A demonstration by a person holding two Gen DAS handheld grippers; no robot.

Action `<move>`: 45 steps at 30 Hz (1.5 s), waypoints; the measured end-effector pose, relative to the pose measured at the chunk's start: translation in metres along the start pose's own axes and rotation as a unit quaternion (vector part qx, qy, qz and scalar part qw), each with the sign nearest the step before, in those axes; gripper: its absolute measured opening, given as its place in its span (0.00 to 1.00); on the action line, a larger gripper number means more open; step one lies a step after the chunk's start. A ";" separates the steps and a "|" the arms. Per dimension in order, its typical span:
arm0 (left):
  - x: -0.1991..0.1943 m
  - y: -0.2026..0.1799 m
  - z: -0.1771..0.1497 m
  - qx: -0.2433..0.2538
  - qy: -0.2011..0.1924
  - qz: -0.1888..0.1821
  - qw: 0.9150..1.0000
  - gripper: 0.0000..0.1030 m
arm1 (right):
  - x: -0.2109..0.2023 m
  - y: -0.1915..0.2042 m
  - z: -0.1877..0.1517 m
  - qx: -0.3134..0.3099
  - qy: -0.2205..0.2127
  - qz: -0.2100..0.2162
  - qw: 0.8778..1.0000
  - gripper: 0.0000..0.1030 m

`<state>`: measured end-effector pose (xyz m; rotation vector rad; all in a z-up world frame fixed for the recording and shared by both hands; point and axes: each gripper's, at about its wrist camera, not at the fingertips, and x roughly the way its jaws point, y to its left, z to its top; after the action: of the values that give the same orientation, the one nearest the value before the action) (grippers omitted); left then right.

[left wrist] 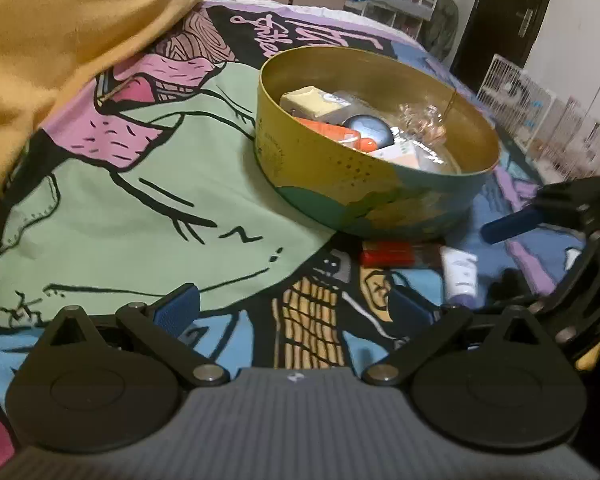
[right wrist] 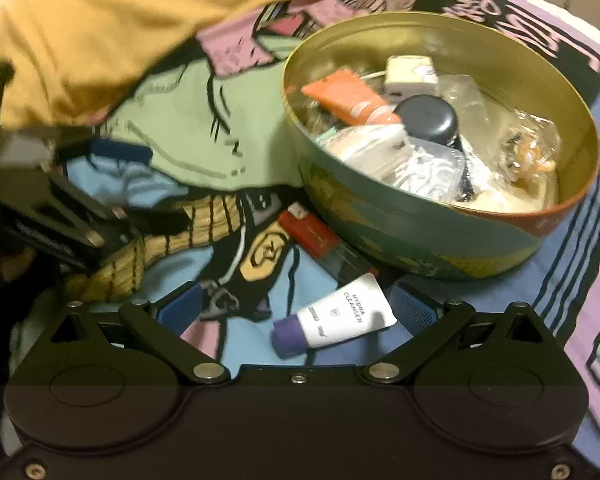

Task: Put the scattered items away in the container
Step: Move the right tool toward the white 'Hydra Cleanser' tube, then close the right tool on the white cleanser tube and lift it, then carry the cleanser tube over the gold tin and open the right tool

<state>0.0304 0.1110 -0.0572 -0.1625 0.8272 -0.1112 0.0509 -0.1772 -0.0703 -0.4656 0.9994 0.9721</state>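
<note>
A round tin (right wrist: 440,240) is seen on a patterned bedspread (left wrist: 140,200), already filled with an orange tube (right wrist: 348,100), a dark jar (right wrist: 428,118) and clear wrappers. On the bedspread at the tin's 7 o'clock edge in the right wrist view, a red stick (right wrist: 308,232) lies just beside the wall, and a white tube with a purple cap (right wrist: 336,322) lies nearer. The right tool (right wrist: 296,312) is spread wide around that tube, nothing grasped. The left tool (left wrist: 296,312) is likewise released, empty. A yellow blanket (left wrist: 60,40) is bunched at 10 o'clock.
</note>
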 end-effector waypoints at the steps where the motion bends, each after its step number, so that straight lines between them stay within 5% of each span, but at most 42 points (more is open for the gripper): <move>1: 0.000 0.001 0.000 -0.003 0.000 0.001 1.000 1.00 | 0.004 0.000 0.000 -0.009 0.012 0.002 1.000 0.98; 19: 0.012 0.010 -0.001 -0.035 0.014 0.003 0.999 1.00 | 0.036 -0.003 0.013 -0.115 0.109 -0.010 0.987 0.91; 23: 0.015 0.010 -0.002 -0.035 0.018 0.003 0.999 1.00 | 0.047 -0.011 0.012 -0.098 0.122 -0.005 0.988 0.87; 26: 0.015 0.011 -0.002 -0.036 0.019 0.002 0.999 1.00 | 0.044 -0.013 0.012 -0.087 0.110 -0.009 0.990 0.69; 36: 0.014 0.012 -0.002 -0.041 0.017 -0.006 0.999 1.00 | 0.017 -0.003 0.001 -0.053 0.095 -0.007 0.994 0.68; 45: 0.013 0.008 -0.004 -0.032 0.018 -0.012 0.999 1.00 | -0.022 -0.002 -0.005 0.020 0.100 -0.048 0.994 0.68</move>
<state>0.0370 0.1166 -0.0707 -0.2314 0.8654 -0.1100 0.0457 -0.1916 -0.0538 -0.5803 1.1631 0.8296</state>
